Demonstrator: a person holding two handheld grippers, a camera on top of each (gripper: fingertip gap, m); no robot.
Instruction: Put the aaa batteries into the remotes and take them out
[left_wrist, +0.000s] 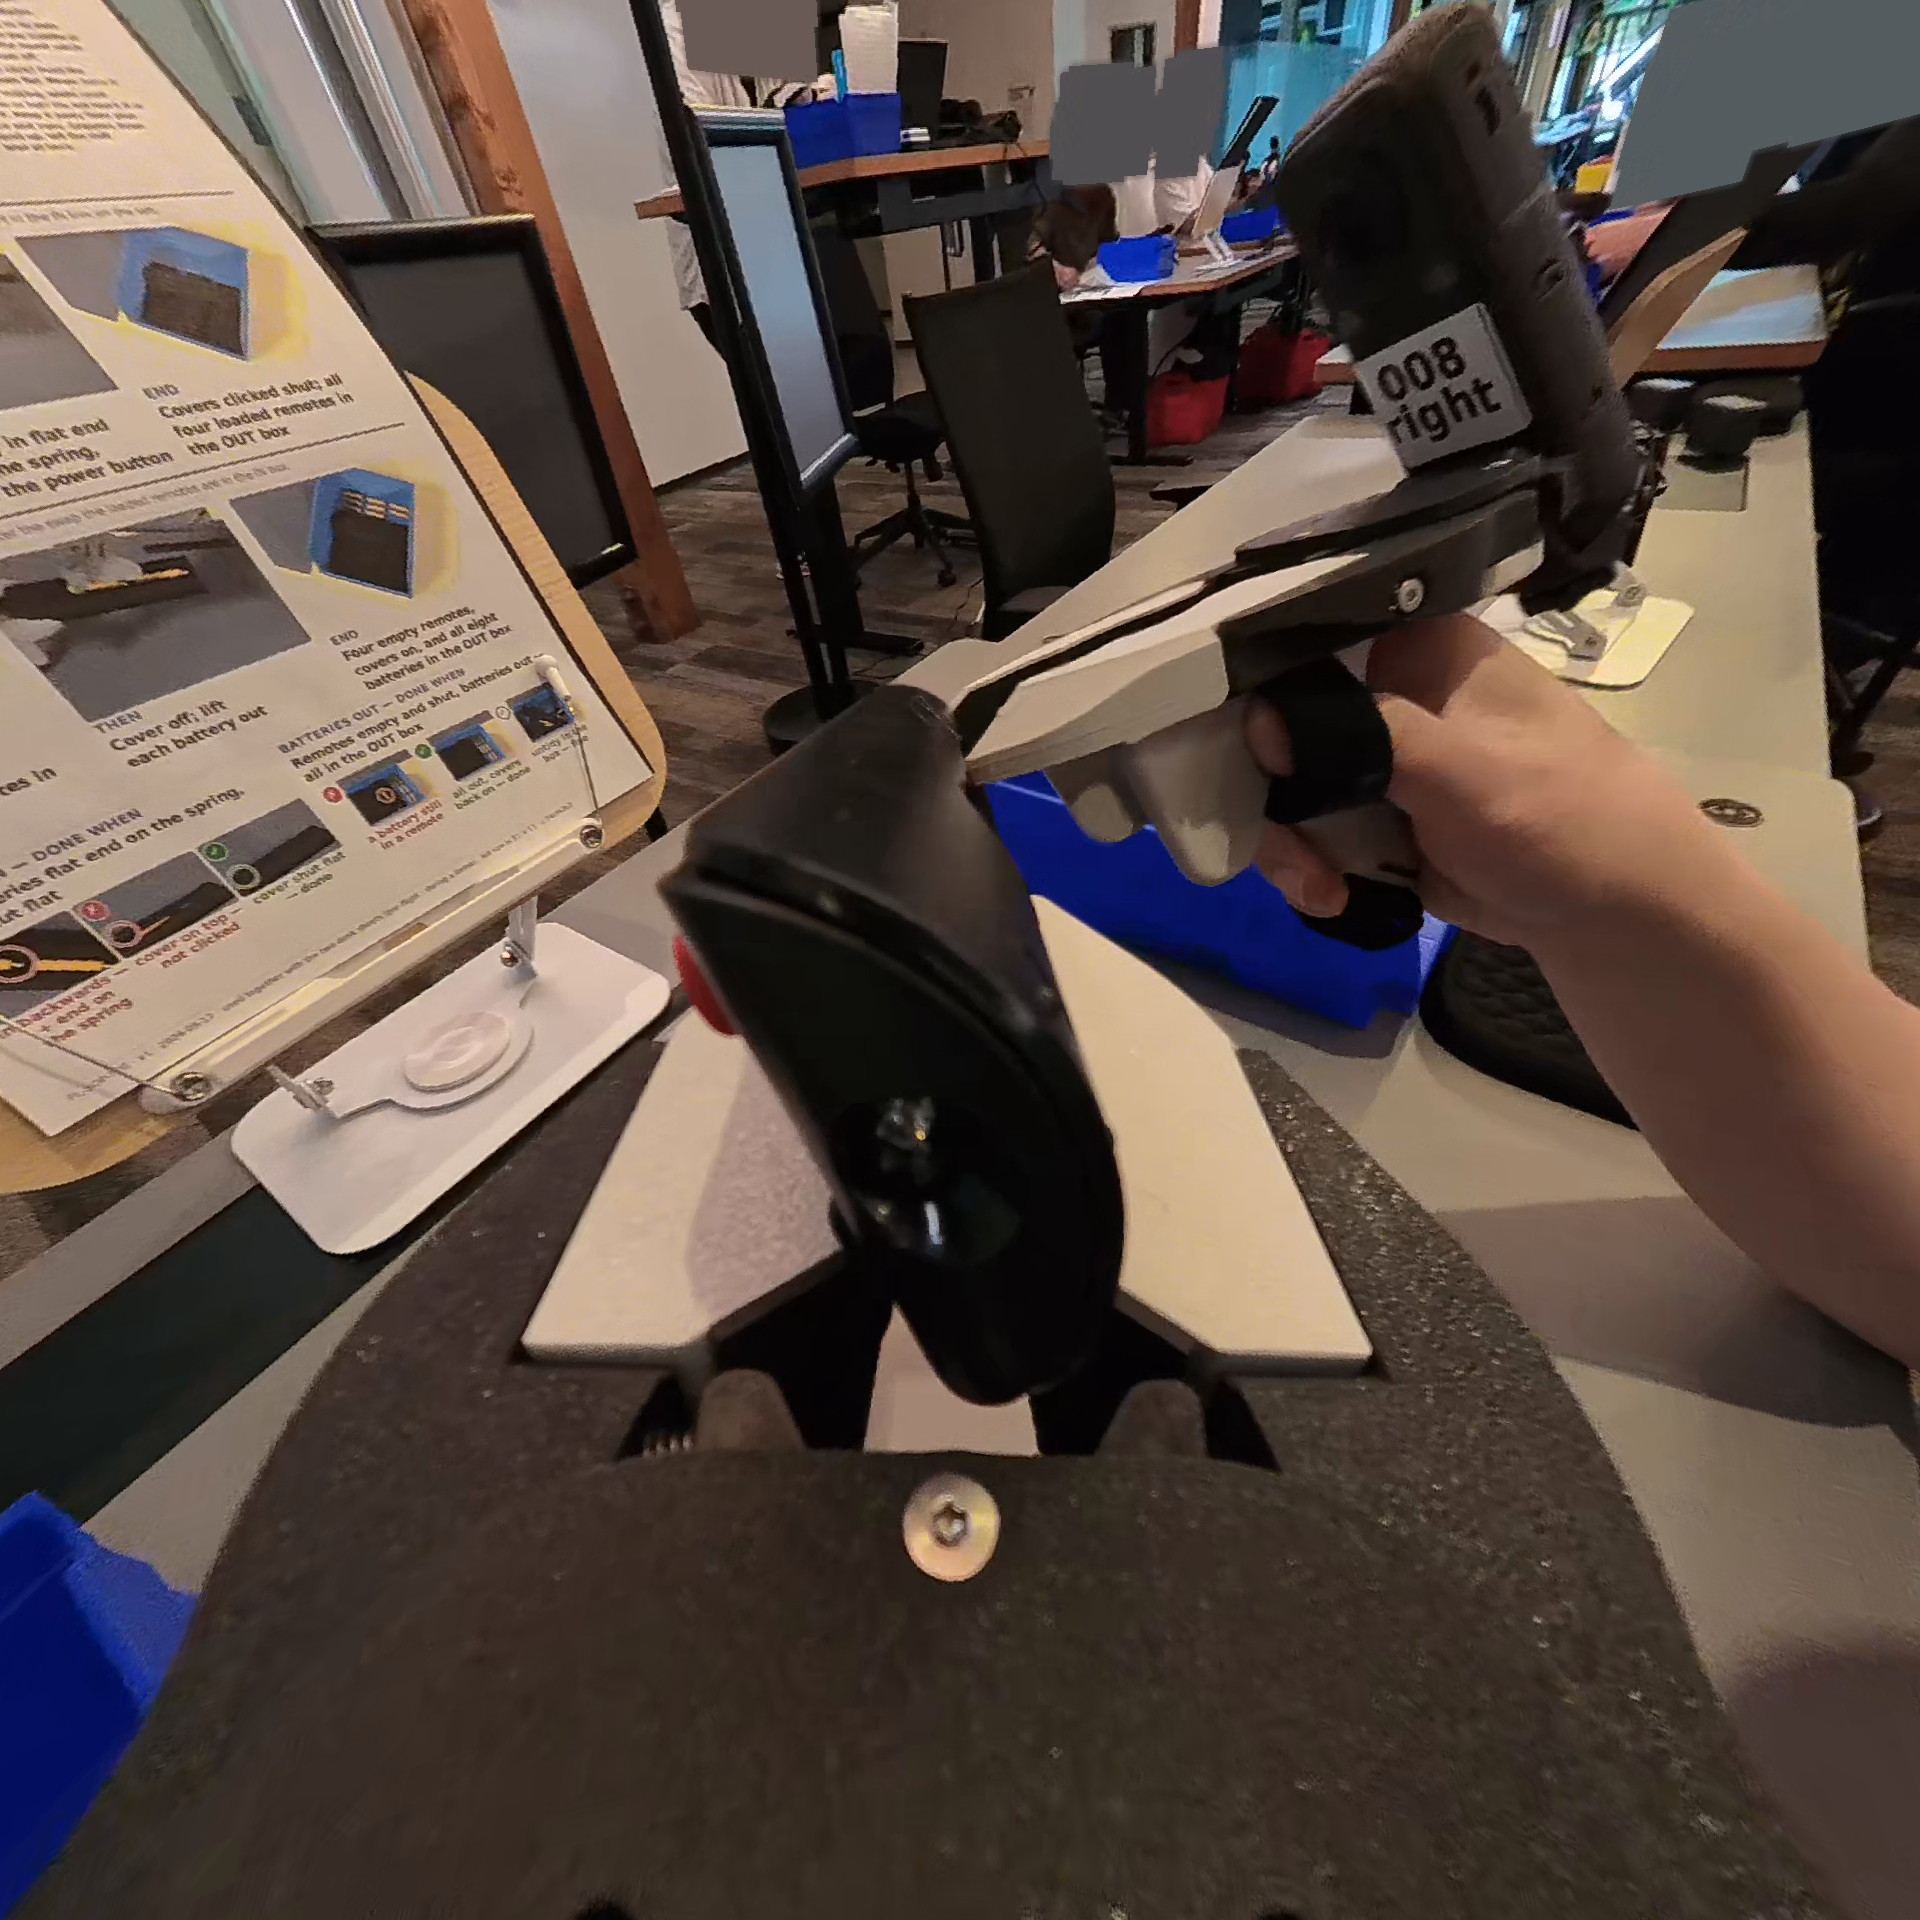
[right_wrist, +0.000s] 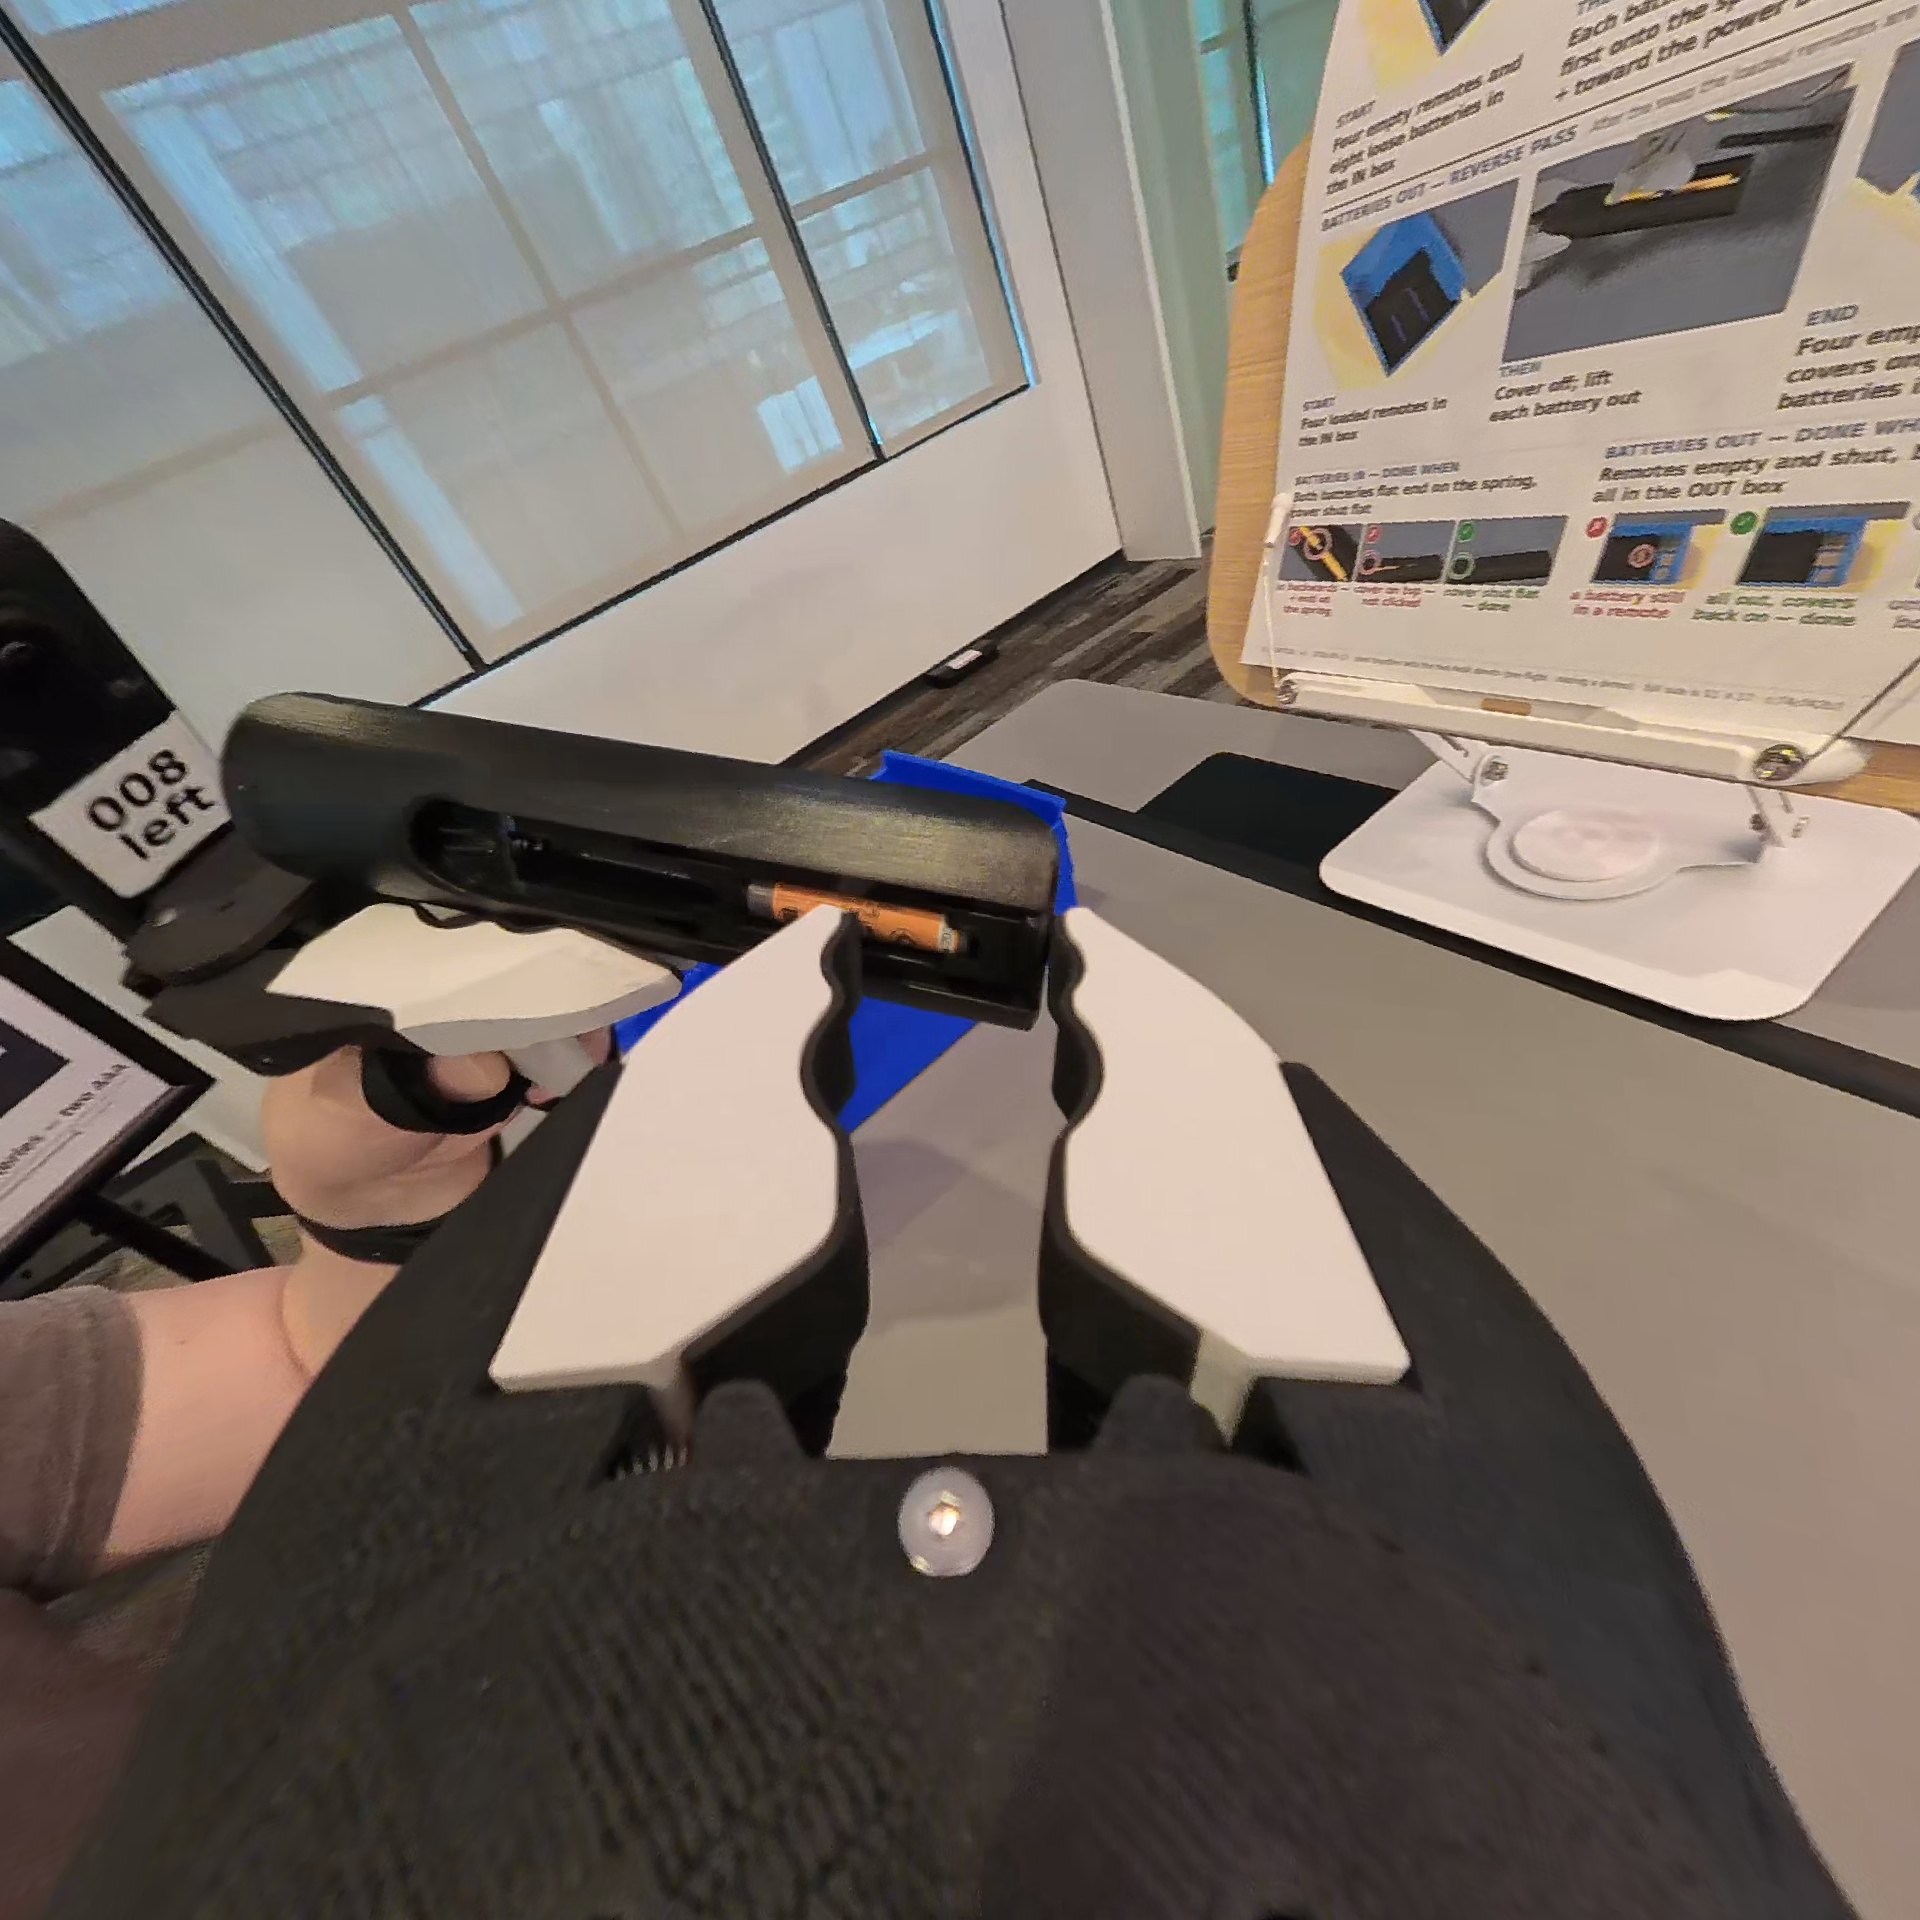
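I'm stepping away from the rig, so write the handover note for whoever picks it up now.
Left gripper: shut on the black remote, held up off the table.
Right gripper: open, tips at the remote's battery bay, gripping nothing.
Cover off; one orange battery sits in the bay, the other slot looks empty.
Blue bin lies behind the remote.
Left: whether this battery is going in or coming out can't be told here.
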